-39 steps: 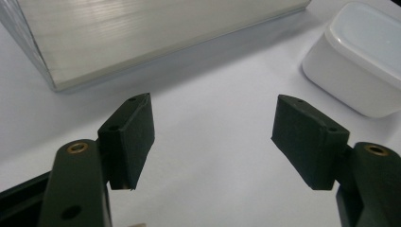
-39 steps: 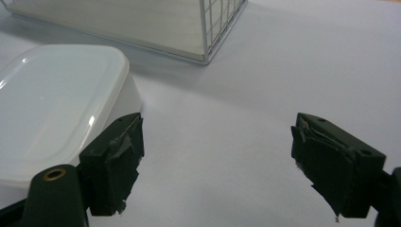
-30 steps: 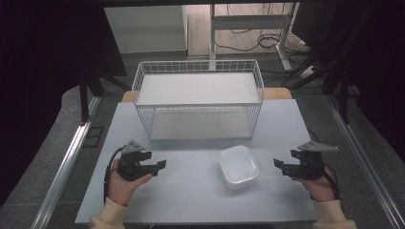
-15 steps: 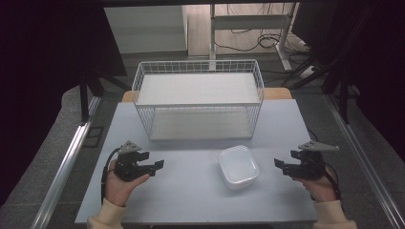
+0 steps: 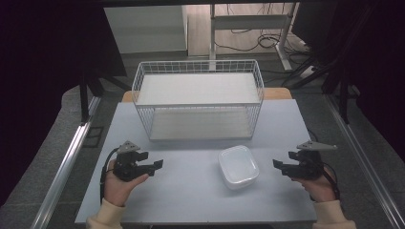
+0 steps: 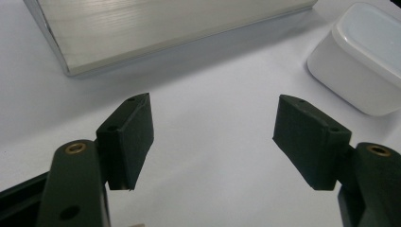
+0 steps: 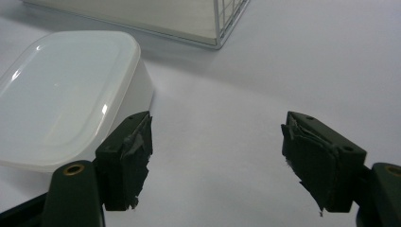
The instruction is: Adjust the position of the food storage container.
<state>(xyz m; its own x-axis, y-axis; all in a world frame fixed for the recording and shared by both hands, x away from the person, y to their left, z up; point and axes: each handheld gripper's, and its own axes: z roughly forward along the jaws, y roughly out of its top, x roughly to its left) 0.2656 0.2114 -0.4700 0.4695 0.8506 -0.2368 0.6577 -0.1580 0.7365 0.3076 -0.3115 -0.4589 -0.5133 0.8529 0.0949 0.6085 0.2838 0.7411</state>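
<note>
I am holding my left gripper (image 5: 154,166) and right gripper (image 5: 281,165) released, both empty, flanking the white container (image 5: 238,166). Probably I am preparing to grasp it; next I should be bringing the right jaws around its wall.

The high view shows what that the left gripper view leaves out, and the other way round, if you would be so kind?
The high view takes in the whole white wire basket and the right tongs, held beside the white lidded plastic container. The left gripper view gives a close look at the left tongs, whose black pads stand wide apart over bare table. Both show those left tongs, the container, the basket's base and the grey table.
</note>
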